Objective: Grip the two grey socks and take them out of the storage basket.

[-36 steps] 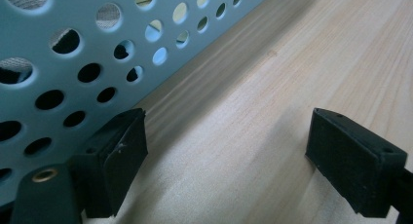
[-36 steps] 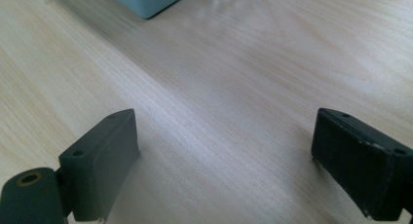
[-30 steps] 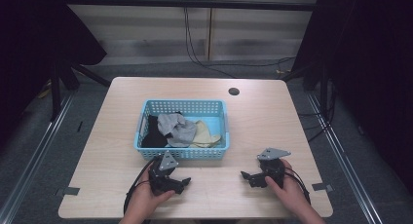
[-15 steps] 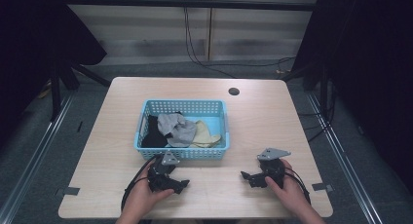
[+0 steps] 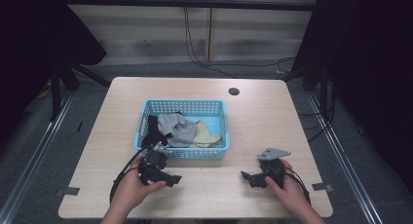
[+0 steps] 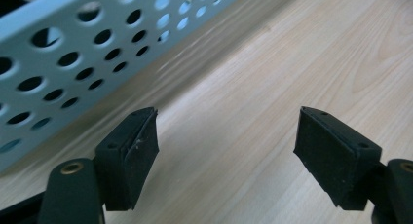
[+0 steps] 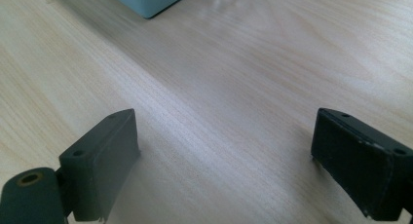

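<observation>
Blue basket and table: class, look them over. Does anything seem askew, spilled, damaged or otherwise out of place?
Nothing stands out. The blue basket sits square on the table, with its jumbled clothes all inside it. Both claws, left and right, are open and empty.

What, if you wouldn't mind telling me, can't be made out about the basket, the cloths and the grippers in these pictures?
- Black cloth in the light blue perforated plastic basket: high view, partly under the grey cloth; its kind is unreadable.
- Cream cloth: high view, partly covered by the grey cloth.
- Basket contents: left gripper view, cut off by the top edge.
- Left gripper and right gripper: high view, too small to judge the jaw gap.
</observation>
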Demonstrator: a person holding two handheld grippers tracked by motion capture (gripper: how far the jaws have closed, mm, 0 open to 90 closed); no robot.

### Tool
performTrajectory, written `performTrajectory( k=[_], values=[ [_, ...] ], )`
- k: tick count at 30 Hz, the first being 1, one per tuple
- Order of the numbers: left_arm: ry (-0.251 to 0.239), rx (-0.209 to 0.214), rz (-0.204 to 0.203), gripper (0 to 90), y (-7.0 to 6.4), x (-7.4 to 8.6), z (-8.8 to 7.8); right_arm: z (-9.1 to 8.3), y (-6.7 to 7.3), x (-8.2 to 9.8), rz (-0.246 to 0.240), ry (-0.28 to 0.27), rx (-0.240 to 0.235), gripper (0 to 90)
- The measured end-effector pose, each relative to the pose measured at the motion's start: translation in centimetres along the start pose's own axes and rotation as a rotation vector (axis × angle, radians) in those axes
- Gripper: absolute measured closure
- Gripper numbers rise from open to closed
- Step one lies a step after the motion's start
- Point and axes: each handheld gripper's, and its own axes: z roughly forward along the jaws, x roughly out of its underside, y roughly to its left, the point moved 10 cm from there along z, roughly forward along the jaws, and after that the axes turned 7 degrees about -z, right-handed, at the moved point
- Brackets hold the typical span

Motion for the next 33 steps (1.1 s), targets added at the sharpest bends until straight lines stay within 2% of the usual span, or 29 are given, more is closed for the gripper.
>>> performTrajectory(
  k=[4,5,8,11,15,20,26,33],
  values=[
    [0.058,0.016,-0.009,23.4,-0.1,0.0,-0.5,0.0,0.0,0.0,0.001,-0.001,-0.002,9.4],
    [0.058,0.016,-0.009,23.4,-0.1,0.0,-0.5,0.0,0.0,0.0,0.0,0.0,-0.001,9.3],
    [0.099,0.024,-0.031,23.4,-0.3,-0.3,-1.0,0.0,0.0,0.0,0.001,-0.001,-0.002,9.4],
    [0.127,0.023,-0.031,23.4,-0.3,-0.7,-1.6,0.0,0.0,0.0,0.0,-0.001,-0.002,9.4],
    [0.141,0.015,-0.022,23.4,-0.3,-1.5,-2.5,0.0,0.1,0.0,0.002,0.001,-0.002,9.4],
    [0.14,0.01,-0.033,23.4,-0.2,-2.4,-3.5,-0.1,0.1,0.1,0.001,0.001,-0.001,9.4],
    [0.183,0.007,-0.045,23.7,0.2,-3.0,-4.6,-0.1,0.1,0.1,-0.004,-0.003,-0.002,9.4],
    [0.193,-0.005,-0.048,23.9,0.5,-4.4,-6.2,-0.1,0.2,0.1,0.004,0.001,-0.003,9.4]
  ],
)
